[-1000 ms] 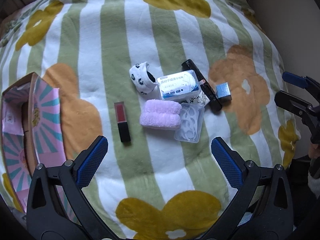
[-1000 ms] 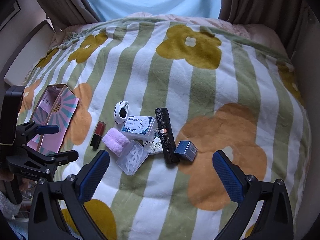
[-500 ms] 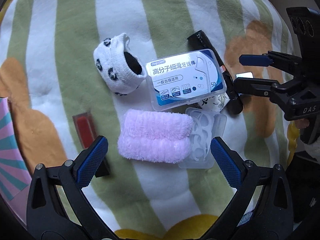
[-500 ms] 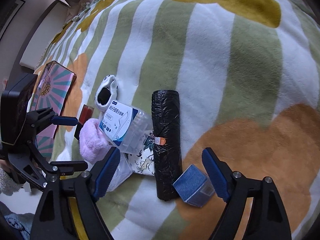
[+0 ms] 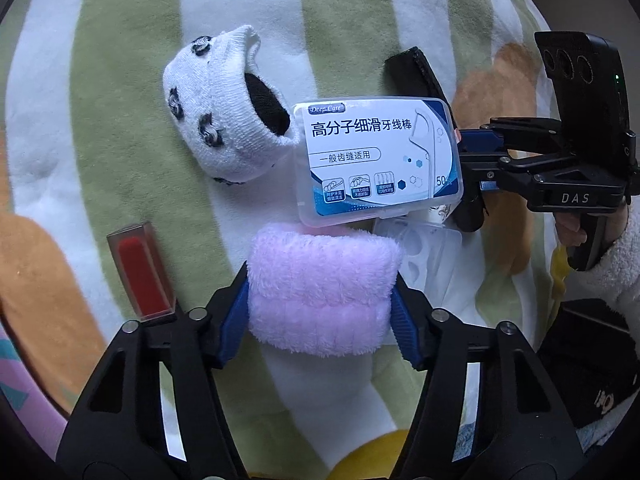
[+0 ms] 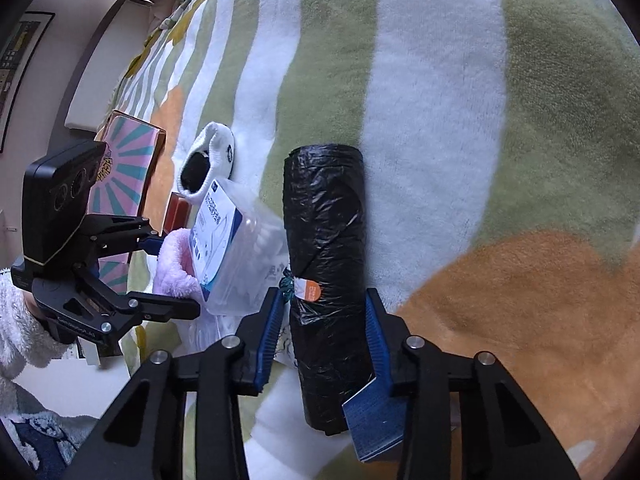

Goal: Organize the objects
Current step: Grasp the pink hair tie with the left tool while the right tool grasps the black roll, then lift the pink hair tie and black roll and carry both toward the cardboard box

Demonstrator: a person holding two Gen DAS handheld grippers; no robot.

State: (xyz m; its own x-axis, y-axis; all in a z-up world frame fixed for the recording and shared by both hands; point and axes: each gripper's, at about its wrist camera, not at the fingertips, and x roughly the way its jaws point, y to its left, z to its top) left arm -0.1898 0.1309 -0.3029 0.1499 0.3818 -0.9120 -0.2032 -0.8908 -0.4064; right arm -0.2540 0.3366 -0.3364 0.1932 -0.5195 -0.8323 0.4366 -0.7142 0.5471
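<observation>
Left wrist view: our left claw (image 5: 320,304) squeezes the pink towel roll (image 5: 322,290) — our right claw (image 6: 322,328) clamps the black bag roll (image 6: 326,264) mid-blanket (image 6: 440,80), ready for lifting.

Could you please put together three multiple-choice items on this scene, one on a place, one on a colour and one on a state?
1. Where does the floss pick box lie?
A. beyond the pink towel roll
B. inside the panda sock
C. on the patterned box

2. What colour is the bag roll?
A. white
B. black
C. red

3. What is the state of the left gripper?
A. wide open, apart from everything
B. shut on the lipstick
C. closed on the pink towel roll

Answers: 1 A, the box sits just past the towel, beside the sock. 2 B, glossy black plastic between the right gripper's pads. 3 C, both blue pads press the towel's ends.
</observation>
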